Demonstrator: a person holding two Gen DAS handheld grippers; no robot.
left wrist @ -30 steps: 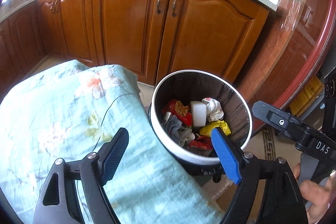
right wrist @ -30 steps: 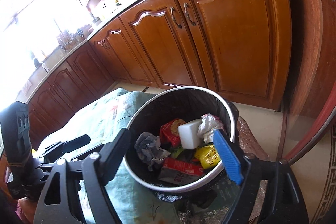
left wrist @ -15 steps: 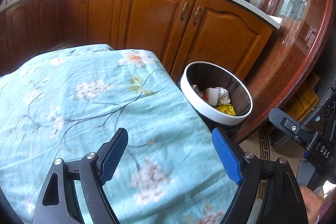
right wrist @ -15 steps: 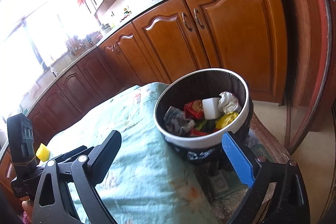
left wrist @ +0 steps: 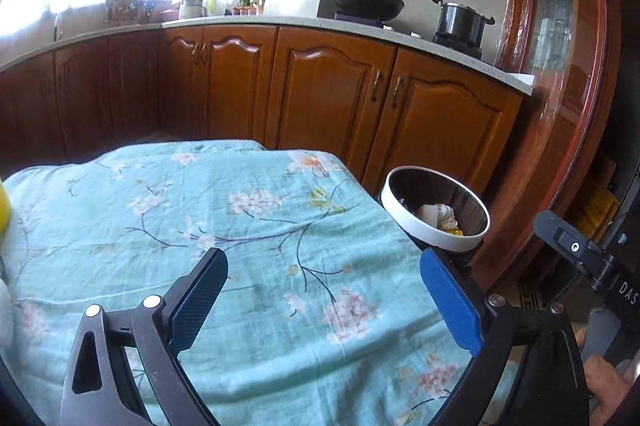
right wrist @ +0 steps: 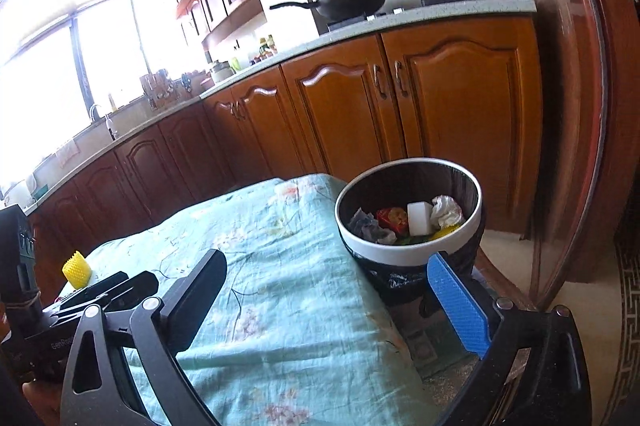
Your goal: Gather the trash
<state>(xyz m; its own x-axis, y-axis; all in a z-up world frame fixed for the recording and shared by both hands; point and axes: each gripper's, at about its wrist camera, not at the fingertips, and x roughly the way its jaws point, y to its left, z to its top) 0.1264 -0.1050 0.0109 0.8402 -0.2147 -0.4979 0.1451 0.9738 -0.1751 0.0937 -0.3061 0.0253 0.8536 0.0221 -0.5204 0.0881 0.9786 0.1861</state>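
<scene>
Two grippers are in view, one per camera. The left gripper (left wrist: 324,302) is seen with its jaws spread wide over the cloth (left wrist: 224,226); the jaws have just been opening, and nothing is between them. The right gripper (right wrist: 328,302) likewise has its jaws spread wide, just opened further, with nothing gripped.

One bin (right wrist: 400,250) with a white rim stands beside the right edge of the cloth-covered worktop. Trash is seen inside it: one white block (right wrist: 419,219), one crumpled white paper (right wrist: 447,211), one grey wad (right wrist: 366,226), one red wrapper (right wrist: 390,218) and a yellow piece (right wrist: 444,233) partly hidden by the rim. In the left view only the top of the heap is visible, the rest being hidden by the near rim.

One yellow ridged object (right wrist: 77,268) is seen at the far left of the cloth, beside the left gripper's body; in the left view it is cut off by the frame edge. What it is cannot be told.

On the counter (left wrist: 360,26) behind, one wok (left wrist: 366,0) and one pot (left wrist: 460,18) are noted. Several bottles stand further along; their number cannot be made out. Part of a hand (left wrist: 608,382) is cut off at the lower right.
</scene>
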